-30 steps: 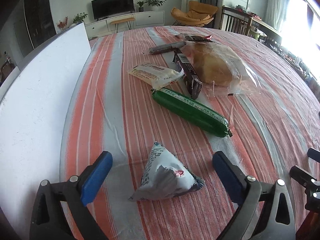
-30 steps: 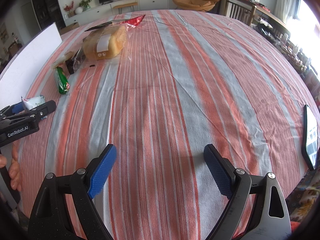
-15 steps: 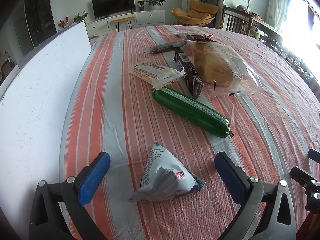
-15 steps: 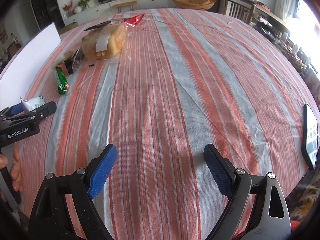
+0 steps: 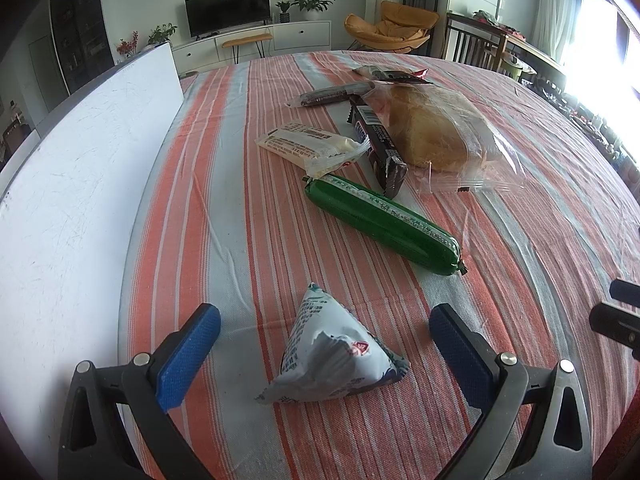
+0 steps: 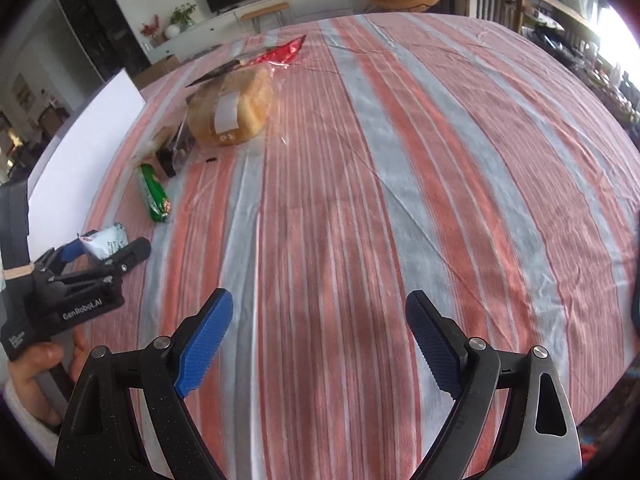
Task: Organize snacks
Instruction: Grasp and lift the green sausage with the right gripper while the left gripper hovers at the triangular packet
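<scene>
So far nothing looks sorted: your left tongs [image 5: 324,344] are spread around the white triangular packet [image 5: 334,358], not pinching it, while the green sausage [image 5: 380,224], bread [image 5: 428,132] and bars lie scattered beyond. Your right tongs [image 6: 320,332] gape over bare tablecloth [image 6: 400,160].

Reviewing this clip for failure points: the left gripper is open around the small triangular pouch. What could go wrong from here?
1. The triangular pouch looks soft and puffy; the left gripper could squeeze it out sideways or crush it.
2. The tablecloth is wrinkled, so low fingertips might snag it.
3. The white board stands close on the left, so a swing that way could strike it.
</scene>
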`<state>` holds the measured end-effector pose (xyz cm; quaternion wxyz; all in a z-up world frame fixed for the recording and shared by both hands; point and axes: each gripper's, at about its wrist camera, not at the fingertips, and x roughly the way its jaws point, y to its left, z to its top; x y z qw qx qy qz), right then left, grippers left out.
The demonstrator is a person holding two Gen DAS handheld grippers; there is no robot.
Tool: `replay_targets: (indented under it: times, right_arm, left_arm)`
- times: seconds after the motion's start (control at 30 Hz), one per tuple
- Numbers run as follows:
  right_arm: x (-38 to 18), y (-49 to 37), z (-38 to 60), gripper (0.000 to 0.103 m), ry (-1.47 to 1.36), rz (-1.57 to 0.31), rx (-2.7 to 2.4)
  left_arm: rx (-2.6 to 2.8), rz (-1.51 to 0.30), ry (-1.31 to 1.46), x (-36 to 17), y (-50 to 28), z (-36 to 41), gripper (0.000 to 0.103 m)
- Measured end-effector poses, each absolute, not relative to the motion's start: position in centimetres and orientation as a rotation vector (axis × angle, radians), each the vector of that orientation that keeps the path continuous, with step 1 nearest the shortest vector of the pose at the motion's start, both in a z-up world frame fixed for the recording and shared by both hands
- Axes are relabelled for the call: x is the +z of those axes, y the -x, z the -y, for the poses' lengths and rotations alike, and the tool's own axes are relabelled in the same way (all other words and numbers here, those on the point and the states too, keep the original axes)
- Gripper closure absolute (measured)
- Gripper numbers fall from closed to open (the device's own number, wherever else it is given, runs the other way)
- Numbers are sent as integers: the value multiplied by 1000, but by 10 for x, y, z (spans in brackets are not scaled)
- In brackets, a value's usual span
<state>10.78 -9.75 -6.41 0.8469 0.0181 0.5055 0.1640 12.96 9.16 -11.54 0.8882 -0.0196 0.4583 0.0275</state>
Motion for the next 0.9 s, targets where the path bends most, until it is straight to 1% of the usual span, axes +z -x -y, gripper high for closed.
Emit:
replay_targets:
  times: [0.1,0.2,0.5,0.63,0.67,0.7,0.77,0.8,0.83,0.87,0.9]
  right_arm:
    - [-56,-127,74,14,-92,-1071,465]
    - [-52,-143,38,14,-71,-1080,575]
    - [-76,-168,-48,16,177,-1170,690]
    - [-79,-164,-72,15,269,-1135,672]
    - [-80,-163,-76,18,291,-1129,668]
    - [-80,-160,-80,22,333,-1112,655]
    - [-79,-154,-85,47,396,-1082,643]
    - [-78,-154,-84,53,387,-1086,644]
    - [-78,-153,-82,70,384,-1091,637]
    - [-77,-152,-78,74,373,-1101,638]
    - [-77,-150,-73,76,361,-1110,639]
  left_arm:
    - [57,-952,41,-115,-129,-92,0]
    - [57,-952,41,-116,-129,-92,0]
    - [53,-954,40,-115,-117,-95,0]
    - [55,-950,39,-115,-116,-94,0]
    - [55,-950,40,-116,-115,-94,0]
    - [55,-949,40,-116,-115,-94,0]
    - [54,-949,42,-116,-116,-94,0]
    - [54,-948,40,-116,-116,-94,0]
    - [54,-948,40,-116,-116,-94,0]
    - [54,-948,40,-116,-116,-94,0]
    - [54,-948,40,-116,-116,-94,0]
